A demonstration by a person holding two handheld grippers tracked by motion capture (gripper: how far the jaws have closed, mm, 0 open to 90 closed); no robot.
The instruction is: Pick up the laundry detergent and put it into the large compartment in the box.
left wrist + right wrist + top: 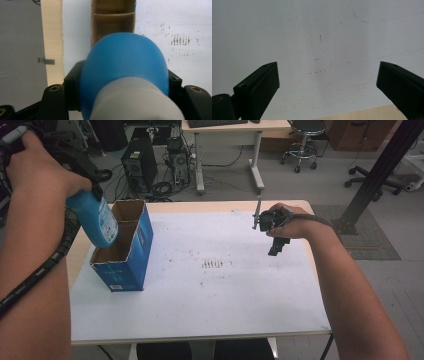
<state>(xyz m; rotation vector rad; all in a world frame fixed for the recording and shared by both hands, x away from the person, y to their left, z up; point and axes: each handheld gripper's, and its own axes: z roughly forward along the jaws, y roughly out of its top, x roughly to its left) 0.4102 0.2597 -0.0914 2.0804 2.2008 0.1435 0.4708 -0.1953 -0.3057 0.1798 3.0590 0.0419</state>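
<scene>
My left gripper [94,194] is shut on the neck end of a blue bottle [100,220] with a white label, which hangs base-down over the near compartment of a blue cardboard box [137,262]. In the left gripper view the bottle [125,60] sits between the black jaws of my left gripper [123,83], its white neck closest to the camera, and the box's brown compartments [112,23] lie beyond it. My right gripper [278,245] hovers over the right side of the white sheet [225,290]. The right gripper [328,75] is open, with nothing between its jaws.
The box stands at the left edge of the sheet, near the table's wooden rim [80,255]. Behind the table are computer towers [140,162], a desk [230,130] and a stool [302,145]. A black frame post [380,165] rises at the right.
</scene>
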